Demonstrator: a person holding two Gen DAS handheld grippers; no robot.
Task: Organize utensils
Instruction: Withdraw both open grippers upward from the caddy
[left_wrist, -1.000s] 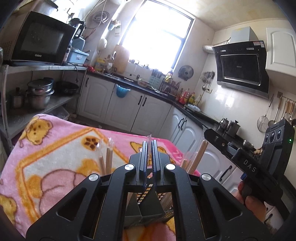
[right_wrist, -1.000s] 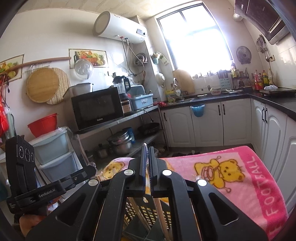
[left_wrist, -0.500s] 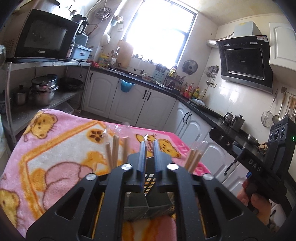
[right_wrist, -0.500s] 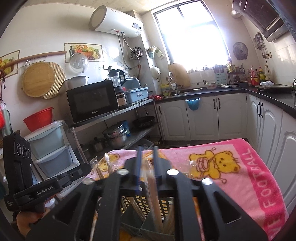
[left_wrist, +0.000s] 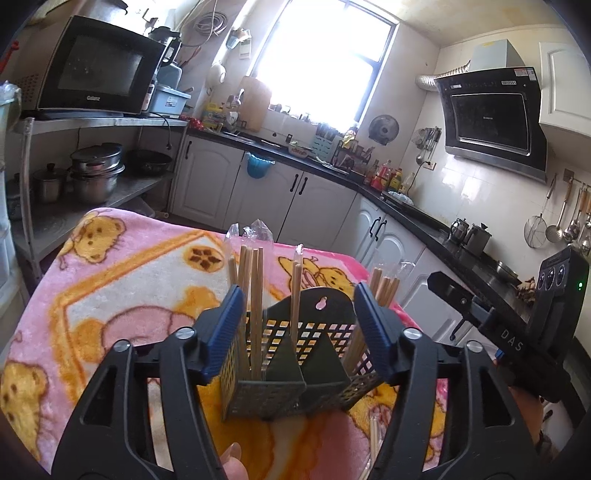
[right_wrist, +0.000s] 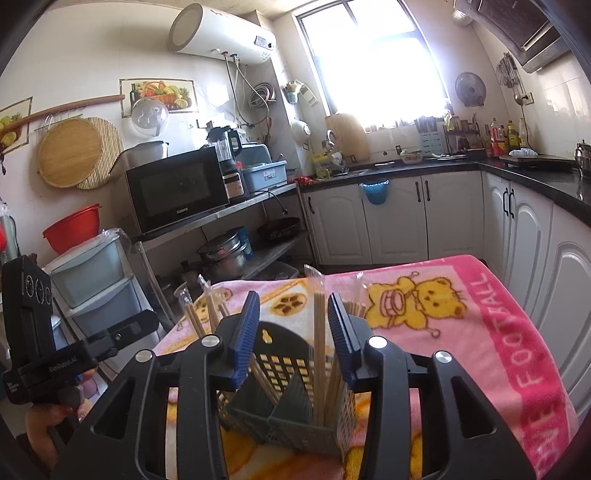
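A dark grey perforated utensil holder (left_wrist: 295, 354) with dividers stands on the pink blanket. Wrapped wooden chopsticks (left_wrist: 251, 288) stand upright in its compartments. My left gripper (left_wrist: 297, 328) is open, its blue pads wide apart on either side of the holder, holding nothing. In the right wrist view the same holder (right_wrist: 288, 384) shows with chopsticks (right_wrist: 318, 332) standing in it. My right gripper (right_wrist: 291, 332) is open above the holder, and one wrapped pair stands between its pads without touching them.
The pink bear-print blanket (left_wrist: 110, 295) covers the table. Another wrapped chopstick pair (left_wrist: 373, 439) lies on the blanket beside the holder. A metal rack with pots (left_wrist: 92, 173) and a microwave (right_wrist: 177, 188) stands left; white cabinets (right_wrist: 399, 218) stand behind.
Both grippers have opened from shut and released their chopsticks, which now stand in the holder. Both have drawn back slightly, so the holder shows more fully.
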